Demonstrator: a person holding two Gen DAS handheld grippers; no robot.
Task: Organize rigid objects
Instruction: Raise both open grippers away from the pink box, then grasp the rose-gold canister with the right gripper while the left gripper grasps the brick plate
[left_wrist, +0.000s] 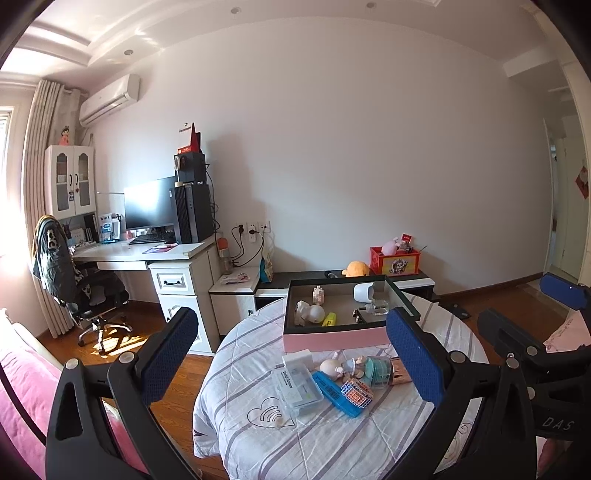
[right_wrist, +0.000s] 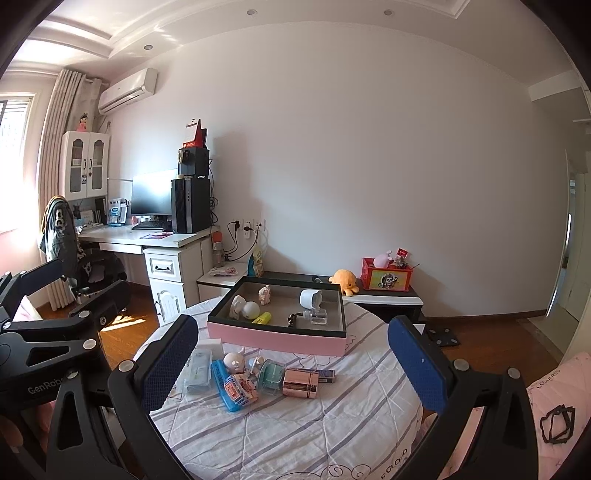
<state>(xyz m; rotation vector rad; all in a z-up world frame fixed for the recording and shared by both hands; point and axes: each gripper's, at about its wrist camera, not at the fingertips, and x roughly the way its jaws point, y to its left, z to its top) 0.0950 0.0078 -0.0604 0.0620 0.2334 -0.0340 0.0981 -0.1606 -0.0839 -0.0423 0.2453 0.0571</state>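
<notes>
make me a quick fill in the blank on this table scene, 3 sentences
1. The outer wall of the box that holds the sorted items is coloured ____.
2. Both the left gripper and the right gripper are ____ and hold nothing.
3. The yellow highlighter lies ____ the box.

Missing words: pink; open; inside

The round desk (right_wrist: 295, 435) wears a white cloth with grey-lilac stripes and outlined hearts, and on it the tray (right_wrist: 277, 341) shows a pink outer wall, black rim and grey-brown floor. Loose things before it include a bright blue case (right_wrist: 225, 387), a rose-gold box (right_wrist: 300, 383) and a clear mint-tinted container (right_wrist: 271, 376). Both grippers are black with blue textured fingers (right_wrist: 417, 363).
</notes>
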